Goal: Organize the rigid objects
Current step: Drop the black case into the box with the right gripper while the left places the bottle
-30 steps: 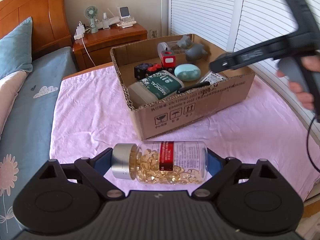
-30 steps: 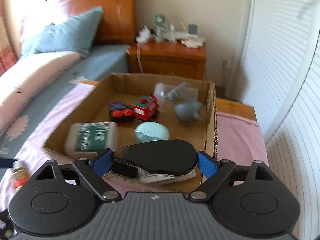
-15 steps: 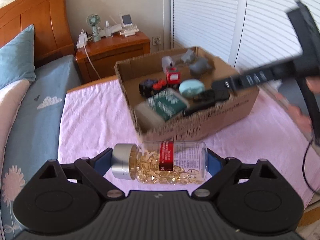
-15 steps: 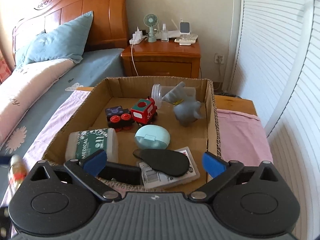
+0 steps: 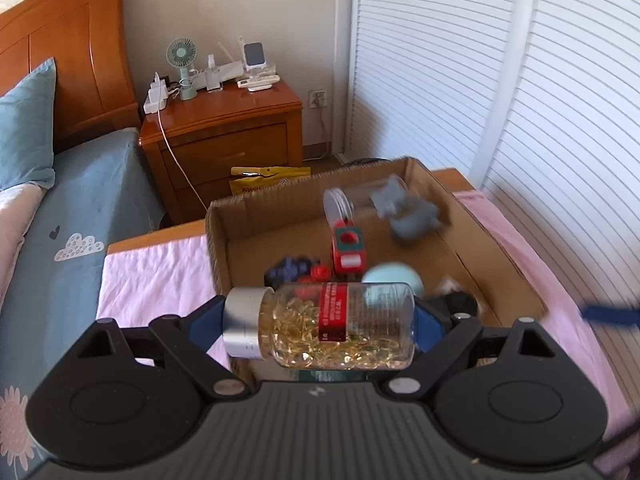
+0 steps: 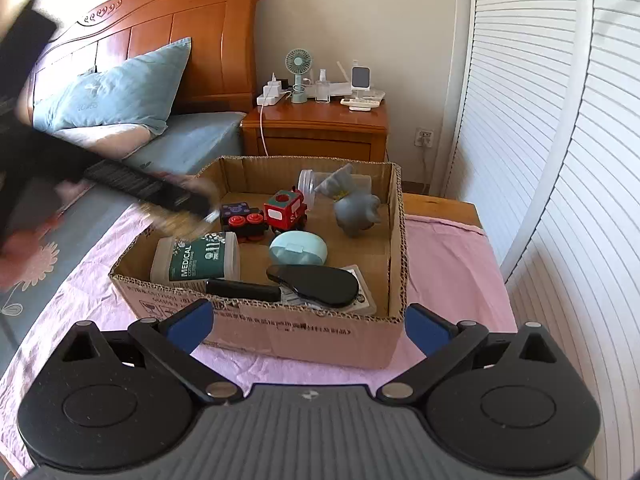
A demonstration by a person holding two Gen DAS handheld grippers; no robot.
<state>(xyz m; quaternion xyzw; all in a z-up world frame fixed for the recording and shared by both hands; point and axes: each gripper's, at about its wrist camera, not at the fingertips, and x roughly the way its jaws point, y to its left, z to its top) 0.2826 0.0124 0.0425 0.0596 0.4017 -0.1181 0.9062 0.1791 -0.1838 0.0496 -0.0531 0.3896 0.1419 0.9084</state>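
Left gripper [image 5: 320, 326] is clamped end to end on a clear plastic bottle of amber capsules [image 5: 320, 326] with a silver cap and red label, held sideways above the near wall of the open corrugated cardboard box [image 6: 280, 328].

Left wrist view: box contents blurred.

Right wrist view: contents sharp. Black paddle-shaped hairbrush [image 6: 314, 285] lies at the near side, beside a green-labelled medical tub [image 6: 198, 260]. Right gripper [image 6: 306, 326]: jaws have just been opening, now spread wide, nothing between them.
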